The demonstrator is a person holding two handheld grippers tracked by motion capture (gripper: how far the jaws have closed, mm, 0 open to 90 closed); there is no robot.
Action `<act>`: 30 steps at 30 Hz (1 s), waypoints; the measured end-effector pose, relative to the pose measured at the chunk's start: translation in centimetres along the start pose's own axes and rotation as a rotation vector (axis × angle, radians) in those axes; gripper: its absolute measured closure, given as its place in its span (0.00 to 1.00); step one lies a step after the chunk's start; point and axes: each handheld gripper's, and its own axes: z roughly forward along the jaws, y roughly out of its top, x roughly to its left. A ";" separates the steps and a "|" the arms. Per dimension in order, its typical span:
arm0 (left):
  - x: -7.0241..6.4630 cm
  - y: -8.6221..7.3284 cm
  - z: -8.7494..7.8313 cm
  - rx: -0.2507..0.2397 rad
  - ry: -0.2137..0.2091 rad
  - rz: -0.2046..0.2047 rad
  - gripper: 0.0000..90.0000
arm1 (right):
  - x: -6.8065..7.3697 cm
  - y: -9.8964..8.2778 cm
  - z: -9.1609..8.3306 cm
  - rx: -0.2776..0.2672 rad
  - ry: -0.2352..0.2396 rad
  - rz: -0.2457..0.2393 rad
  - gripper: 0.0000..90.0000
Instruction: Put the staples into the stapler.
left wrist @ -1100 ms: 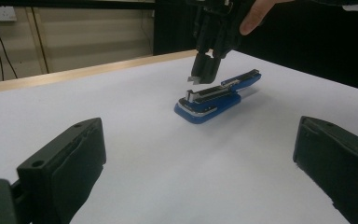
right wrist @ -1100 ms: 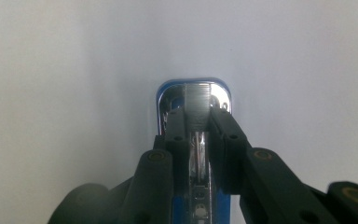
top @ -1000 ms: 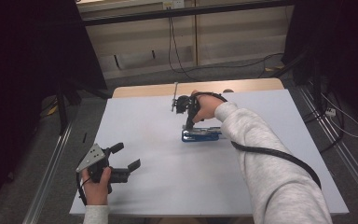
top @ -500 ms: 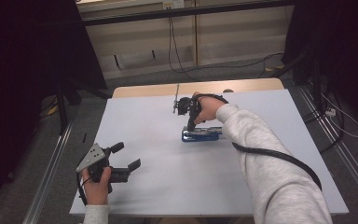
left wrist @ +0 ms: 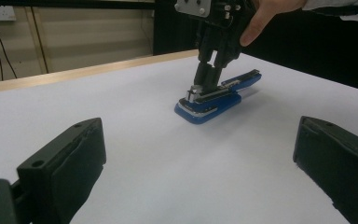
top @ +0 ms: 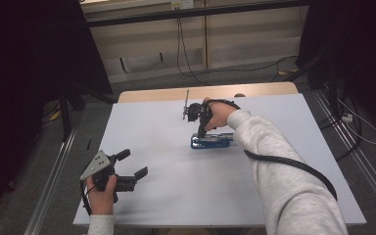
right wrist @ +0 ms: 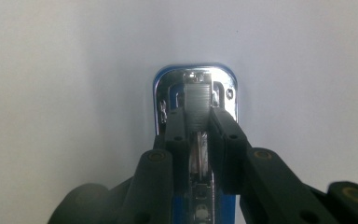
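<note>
My right gripper (top: 200, 131) points straight down over the blue stapler (top: 212, 141), which lies flat on the white table (top: 166, 196) a little right of the middle and toward the far edge, its long side running left to right. In the right gripper view the jaws stand narrow, closed in on either side of the grey staple strip (right wrist: 196, 108) at the front of the stapler's open metal channel; the pads look pressed to its flanks, so I take it as a grip on that strip, not on the stapler body. My left gripper (top: 127, 169) waits wide open and holding nothing, low over the near left part of the table, well apart from the stapler and aimed at it. By my judgement the stapler is stiff and fairly light, plastic shell over a metal core, so it may skate on the smooth table top if I push sideways. The strip is the delicate part: thin, brittle, apt to snap or slip if squeezed askew. I would hold the strip by its flat sides and, if the body shifts, steady the blue base at its far-right end with the left.
</note>
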 end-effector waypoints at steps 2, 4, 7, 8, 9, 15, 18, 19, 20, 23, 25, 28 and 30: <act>0.0 0.0 0.0 0.001 -0.003 -0.001 0.03 | 0.0 0.0 0.0 -0.001 -0.001 0.000 0.87; 0.0 0.0 0.0 0.000 -0.003 -0.003 0.03 | 0.0 0.0 0.0 0.002 -0.004 -0.002 0.87; 0.0 0.0 0.0 -0.001 -0.002 -0.003 0.03 | 0.0 0.1 0.0 0.006 -0.004 -0.006 0.87; 0.0 0.0 0.0 -0.001 -0.004 -0.004 0.03 | 0.0 0.1 0.1 0.003 -0.002 -0.009 0.87; 0.0 0.0 0.0 0.001 -0.003 -0.003 0.03 | -0.1 0.1 0.1 0.009 -0.002 -0.007 0.87; 0.0 0.0 0.0 0.001 -0.003 -0.006 0.03 | -0.1 -0.1 0.3 0.009 -0.001 -0.009 0.87; -0.1 0.0 0.1 0.006 -0.004 -0.005 0.03 | -0.1 -0.2 0.3 0.005 0.003 -0.008 0.87; -0.1 0.0 0.1 0.006 -0.005 -0.003 0.03 | -0.2 -0.2 0.3 0.006 0.004 -0.008 0.87; -0.1 0.0 0.1 0.008 -0.008 -0.001 0.03 | -0.1 0.0 0.3 -0.001 0.005 -0.004 0.86; -0.1 0.0 0.1 0.012 -0.008 0.000 0.03 | -0.1 0.2 0.3 -0.005 0.002 0.001 0.86; -0.1 0.0 0.1 0.010 -0.007 0.002 0.03 | -0.1 0.4 0.4 -0.003 0.006 -0.004 0.84; -0.1 0.0 0.1 0.007 -0.006 -0.003 0.03 | -0.1 0.5 0.7 -0.012 0.002 -0.001 0.76; -0.1 0.0 0.1 0.009 -0.007 0.000 0.03 | 0.0 0.5 0.6 -0.015 0.001 0.000 0.74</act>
